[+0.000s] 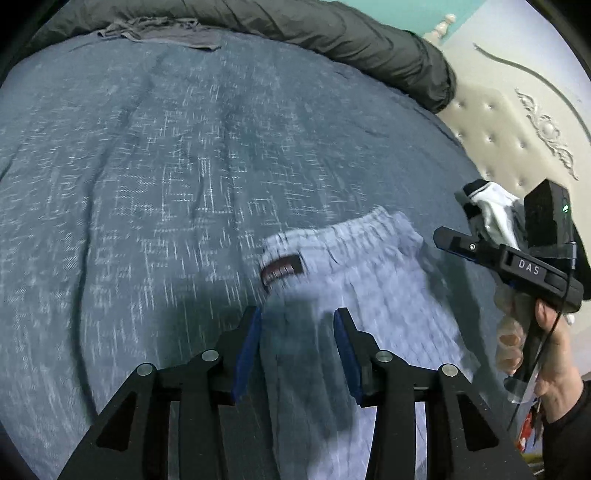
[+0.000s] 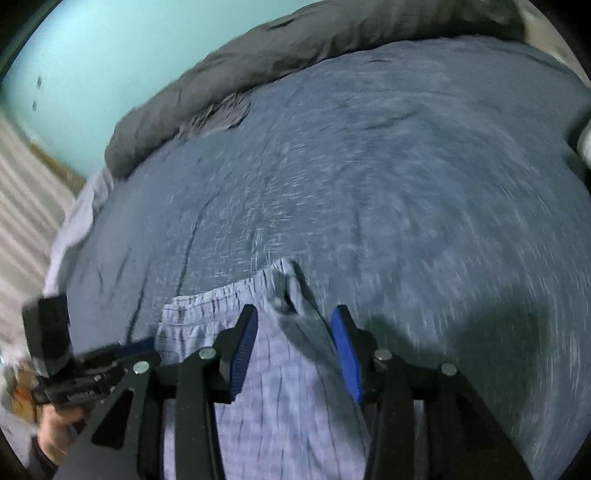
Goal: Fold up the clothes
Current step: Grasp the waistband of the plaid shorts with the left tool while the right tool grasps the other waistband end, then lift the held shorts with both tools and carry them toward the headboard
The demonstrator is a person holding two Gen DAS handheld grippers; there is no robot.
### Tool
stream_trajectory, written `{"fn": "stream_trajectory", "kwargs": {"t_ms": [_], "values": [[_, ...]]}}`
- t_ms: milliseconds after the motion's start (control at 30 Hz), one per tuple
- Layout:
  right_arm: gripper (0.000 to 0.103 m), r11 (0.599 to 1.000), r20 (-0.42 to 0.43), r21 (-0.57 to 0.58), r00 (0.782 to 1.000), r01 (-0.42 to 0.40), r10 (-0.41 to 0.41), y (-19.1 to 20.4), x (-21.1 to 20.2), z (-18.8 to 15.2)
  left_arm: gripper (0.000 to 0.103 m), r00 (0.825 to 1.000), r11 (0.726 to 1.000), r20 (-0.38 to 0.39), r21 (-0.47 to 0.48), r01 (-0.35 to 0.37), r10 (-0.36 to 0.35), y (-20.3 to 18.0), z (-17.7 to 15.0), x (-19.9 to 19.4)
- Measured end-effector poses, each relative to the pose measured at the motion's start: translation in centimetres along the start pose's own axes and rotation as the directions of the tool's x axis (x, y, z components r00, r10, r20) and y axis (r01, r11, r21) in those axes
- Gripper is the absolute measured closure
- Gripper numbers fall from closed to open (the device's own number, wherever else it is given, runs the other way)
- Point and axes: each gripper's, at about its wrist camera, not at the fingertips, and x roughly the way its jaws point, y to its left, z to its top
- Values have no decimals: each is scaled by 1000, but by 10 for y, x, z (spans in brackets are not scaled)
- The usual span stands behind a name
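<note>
Pale blue checked shorts lie on the blue bedspread, elastic waistband away from me, a dark label at the waist. My left gripper hovers open over the shorts' left part, with cloth showing between the blue pads but not pinched. My right gripper is also open, above the shorts near a waistband corner. A hand holds the right gripper at the right edge of the left wrist view. The left gripper shows at lower left of the right wrist view. Both views are motion-blurred.
A dark grey duvet is rolled along the far side of the bed, with a crumpled grey garment beside it. White and black socks lie near the cream tufted headboard. A teal wall stands behind.
</note>
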Motion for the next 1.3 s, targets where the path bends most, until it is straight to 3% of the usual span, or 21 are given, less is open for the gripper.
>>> {"fn": "stream_trajectory", "kwargs": {"t_ms": [267,400,500,533,667,833,1000,1300], "values": [[55,982,-123,-187,991,37,-61,18,52,22,59,1000,999,8,-27,23,-22,8,21,22],[55,969,-136,-247,988,33,-69,20,65,26,74,1000,1000,18,-13,25,-25,11,26,24],[69,963,-141,-270,989,6,-46,22,69,27,81,999,999,24,-7,33,-33,12,26,24],[81,959,-138,-283,989,2,-43,24,70,26,83,999,999,25,-10,39,-38,12,26,24],[93,943,-106,-332,994,-6,-31,35,63,22,89,999,999,34,16,28,-28,2,26,17],[94,943,-29,-331,999,-41,33,39,27,20,90,997,998,78,62,26,-30,-16,25,-16],[94,932,69,-360,994,-50,80,52,-37,14,91,991,993,134,119,14,-30,-50,24,-64],[94,923,246,-381,957,-50,153,88,-158,14,91,968,971,249,239,-24,-37,-128,21,-167]]}}
